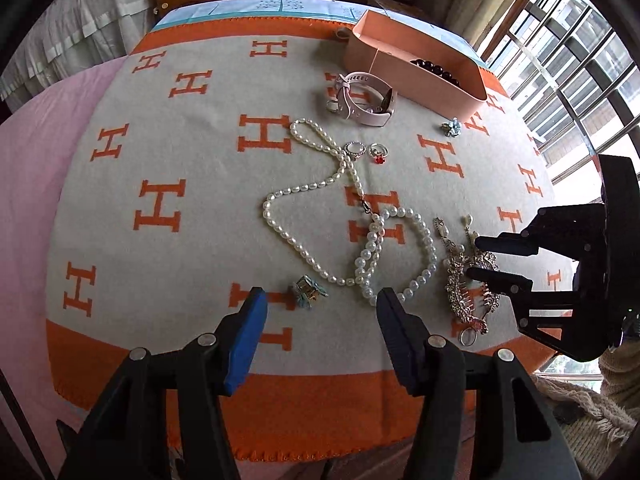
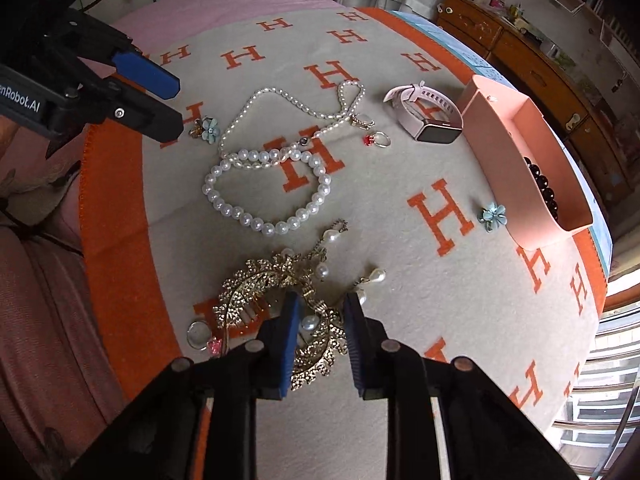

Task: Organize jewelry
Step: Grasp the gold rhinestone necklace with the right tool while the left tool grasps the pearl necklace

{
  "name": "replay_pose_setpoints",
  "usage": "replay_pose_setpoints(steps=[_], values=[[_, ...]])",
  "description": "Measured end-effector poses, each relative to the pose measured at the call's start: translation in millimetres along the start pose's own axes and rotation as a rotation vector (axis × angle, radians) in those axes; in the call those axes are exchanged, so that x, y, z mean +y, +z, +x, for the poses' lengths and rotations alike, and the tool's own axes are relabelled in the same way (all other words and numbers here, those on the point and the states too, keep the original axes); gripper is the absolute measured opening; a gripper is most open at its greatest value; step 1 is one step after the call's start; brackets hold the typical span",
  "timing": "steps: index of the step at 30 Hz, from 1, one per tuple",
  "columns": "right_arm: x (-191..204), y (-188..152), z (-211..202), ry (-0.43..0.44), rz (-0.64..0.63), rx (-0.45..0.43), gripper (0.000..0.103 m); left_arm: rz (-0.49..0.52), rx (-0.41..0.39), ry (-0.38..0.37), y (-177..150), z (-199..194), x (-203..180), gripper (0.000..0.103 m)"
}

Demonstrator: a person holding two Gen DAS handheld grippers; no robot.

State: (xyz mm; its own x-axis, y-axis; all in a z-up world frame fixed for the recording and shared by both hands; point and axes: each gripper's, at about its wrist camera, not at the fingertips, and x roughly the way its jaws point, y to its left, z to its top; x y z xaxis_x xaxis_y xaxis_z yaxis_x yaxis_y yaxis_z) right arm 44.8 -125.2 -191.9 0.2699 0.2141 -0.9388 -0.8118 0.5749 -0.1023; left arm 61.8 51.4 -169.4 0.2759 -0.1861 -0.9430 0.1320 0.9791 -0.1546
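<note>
Jewelry lies on an orange-and-cream H-pattern blanket (image 1: 160, 160). A gold rhinestone comb (image 2: 256, 292) with pearl drops lies under my right gripper (image 2: 322, 304), whose jaws are open and straddle it; the gripper also shows in the left wrist view (image 1: 476, 258). My left gripper (image 1: 322, 300) is open and empty, near a blue flower clip (image 1: 308, 293) and a large-pearl necklace (image 1: 400, 256). A long small-pearl necklace (image 1: 304, 188), two rings (image 1: 366, 151) and a pink smartwatch (image 1: 362, 98) lie farther out. A pink box (image 1: 416, 60) holds dark beads (image 1: 434, 67).
A second blue flower clip (image 1: 451, 127) lies beside the pink box. A clear round charm (image 2: 199, 334) sits by the comb. Wooden drawers (image 2: 520, 64) stand behind the bed, and a barred window (image 1: 568, 80) is on the right. A pink sheet (image 1: 28, 200) is at the left.
</note>
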Motion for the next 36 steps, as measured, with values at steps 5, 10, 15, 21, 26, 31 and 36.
replay_pose_setpoints(steps=[5, 10, 15, 21, 26, 31, 36], values=[[-1.3, 1.7, 1.9, 0.025, 0.005, 0.014, 0.022, 0.042, 0.016, 0.053, 33.0, 12.9, 8.5, 0.046], [-17.0, 1.0, 2.2, 0.046, 0.124, 0.021, 0.022, 0.085, 0.082, 0.093, 64.3, 37.4, 14.0, 0.044], [-37.2, -11.3, -4.1, 0.078, 0.266, 0.005, 0.019, 0.146, 0.136, 0.108, 76.0, 57.5, 7.9, 0.044], [-46.1, -17.7, -6.8, 0.100, 0.316, 0.008, 0.018, 0.155, 0.157, 0.115, 89.7, 70.7, 9.2, 0.039], [-46.4, -17.9, -10.8, 0.111, 0.312, -0.001, 0.018, 0.185, 0.158, 0.094, 94.6, 72.7, 7.3, 0.025], [-39.8, -10.2, -9.6, 0.095, 0.277, 0.003, 0.018, 0.202, 0.146, 0.087, 88.6, 72.4, -5.1, 0.011], [-22.7, -4.7, -4.9, 0.045, 0.188, 0.026, 0.018, 0.156, 0.124, 0.081, 90.3, 72.2, -7.5, 0.004]])
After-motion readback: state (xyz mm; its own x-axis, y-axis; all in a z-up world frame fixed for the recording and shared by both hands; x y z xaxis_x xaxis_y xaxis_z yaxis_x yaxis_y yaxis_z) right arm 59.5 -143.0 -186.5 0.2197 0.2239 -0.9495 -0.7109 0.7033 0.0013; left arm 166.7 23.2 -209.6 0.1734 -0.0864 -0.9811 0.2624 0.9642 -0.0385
